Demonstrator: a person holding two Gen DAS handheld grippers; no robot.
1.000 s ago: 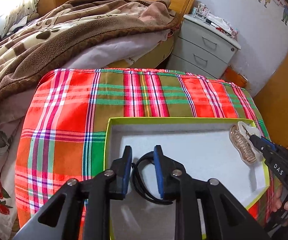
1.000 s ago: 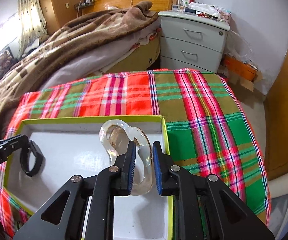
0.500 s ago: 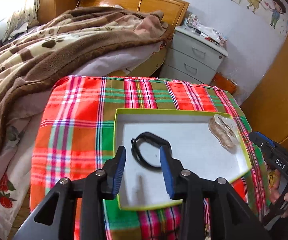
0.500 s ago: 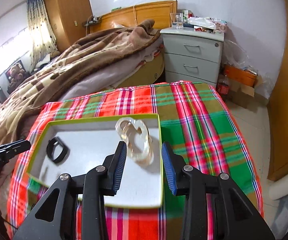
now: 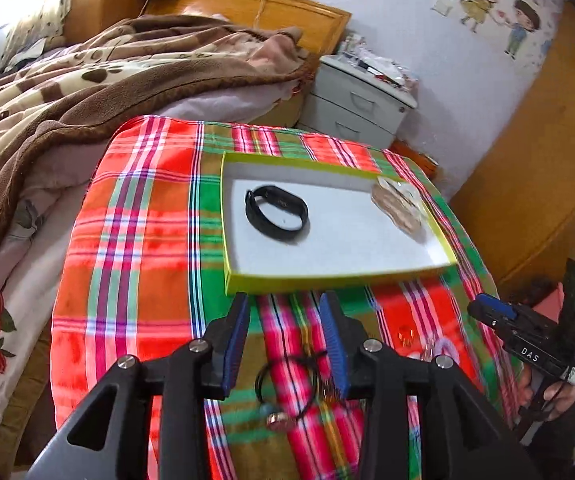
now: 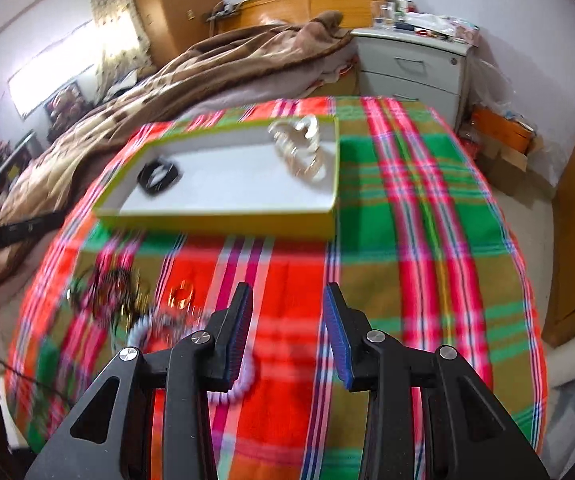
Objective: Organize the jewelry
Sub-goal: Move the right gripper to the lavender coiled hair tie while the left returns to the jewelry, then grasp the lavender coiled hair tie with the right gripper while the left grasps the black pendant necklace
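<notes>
A shallow tray point(image 5: 339, 270) with a lime-green rim and white floor sits on the plaid cloth point(image 5: 139, 240); inside it a black band point(image 5: 276, 211) lies looped near its left end, and a clear, glassy hair clip point(image 6: 301, 148) lies against its right wall. Both the left gripper point(image 5: 285, 332) and the right gripper point(image 6: 287, 330) hover on the near side of the tray, jaws parted and gripping nothing. Also nearer than the tray, loose on the cloth, lie blurred pieces — a small gold ring point(image 6: 181, 294), a white beaded loop point(image 6: 243, 376) and dark cords point(image 5: 287, 388).

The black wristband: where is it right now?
The black wristband lies in the left part of the green-rimmed tray in the left wrist view, apart from the clear bracelet case at the tray's right end.
</notes>
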